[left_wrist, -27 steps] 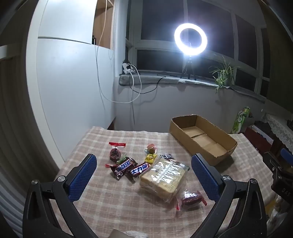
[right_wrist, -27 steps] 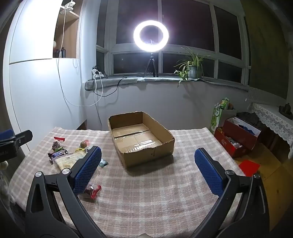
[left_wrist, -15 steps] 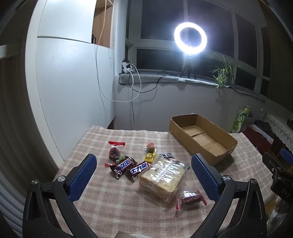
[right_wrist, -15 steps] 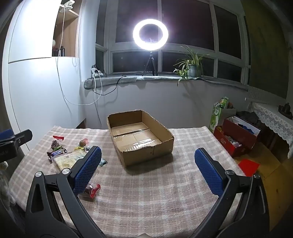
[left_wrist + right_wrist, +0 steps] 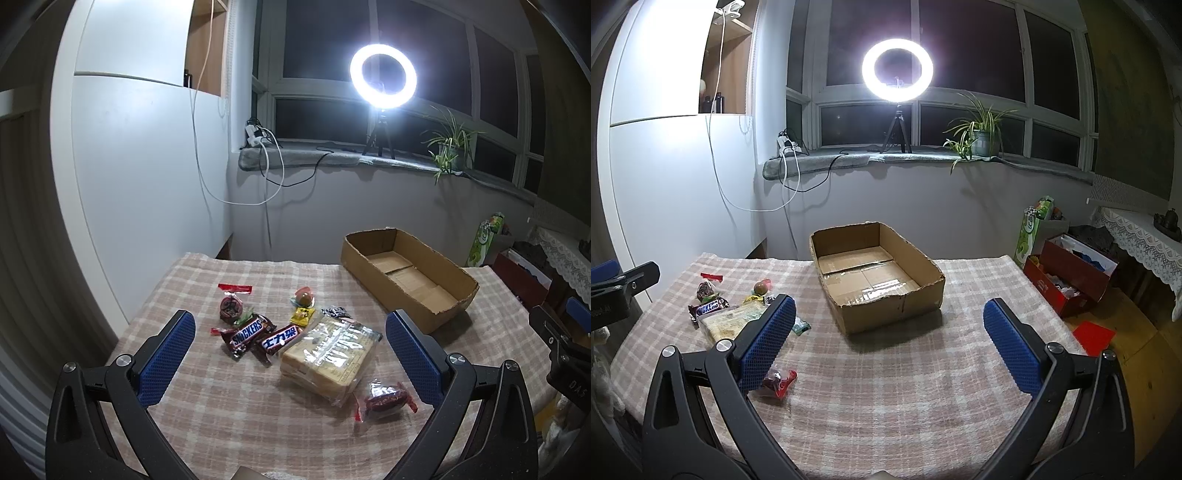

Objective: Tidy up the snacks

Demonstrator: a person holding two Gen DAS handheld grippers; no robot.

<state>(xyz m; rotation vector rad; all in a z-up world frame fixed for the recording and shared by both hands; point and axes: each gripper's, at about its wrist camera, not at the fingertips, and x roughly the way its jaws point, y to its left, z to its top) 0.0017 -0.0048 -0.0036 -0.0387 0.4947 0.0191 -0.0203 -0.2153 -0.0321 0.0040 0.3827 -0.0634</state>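
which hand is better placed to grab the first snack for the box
Left. Its open tongs face the snack pile, with the Snickers bars and bread pack right between the fingers. The right tongs are also open but face the empty cardboard box, snacks off to their side.

A lit ring light (image 5: 897, 70) and potted plant (image 5: 979, 138) stand on the windowsill (image 5: 923, 157).

The cardboard box (image 5: 877, 275) stood on the table (image 5: 886, 387), nothing in it. Left of the box lay the snacks: a bread pack (image 5: 328, 354), two bars (image 5: 264, 334) beside it, a wrapped sweet (image 5: 386, 397) nearer the front edge.
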